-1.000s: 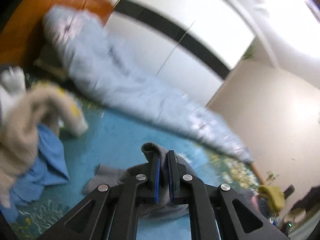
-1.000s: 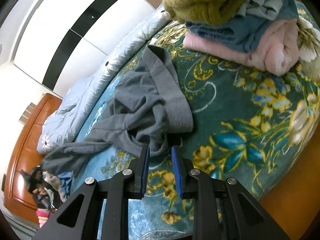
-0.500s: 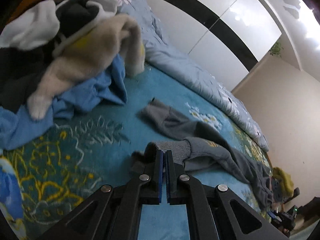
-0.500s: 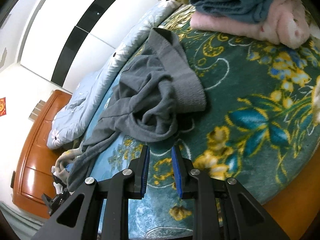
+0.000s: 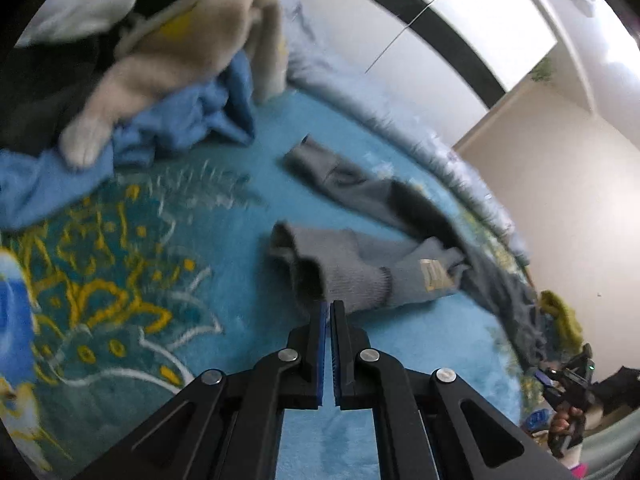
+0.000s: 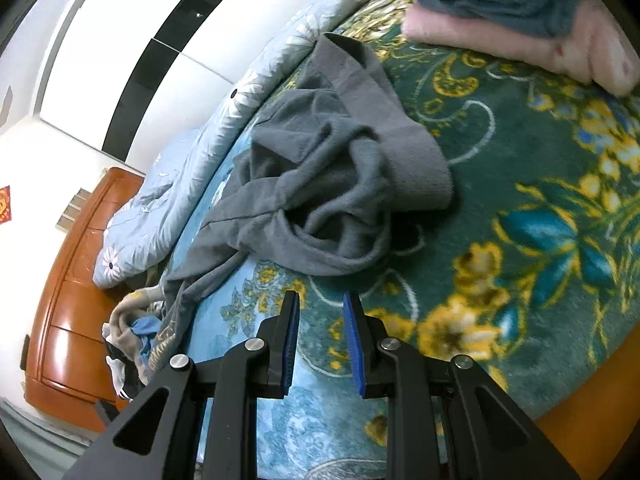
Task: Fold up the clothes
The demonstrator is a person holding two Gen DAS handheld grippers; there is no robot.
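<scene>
Left hand-held gripper clenched, empty, at grey trousers' cuff on bed. Right hand-held gripper parted, released, near waistband.

White wardrobe, wooden headboard, beige wall.

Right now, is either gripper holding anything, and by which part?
The left gripper pinches the grey garment by the rim of its ribbed cuff. The right gripper holds nothing; its jaws stand open.
</scene>
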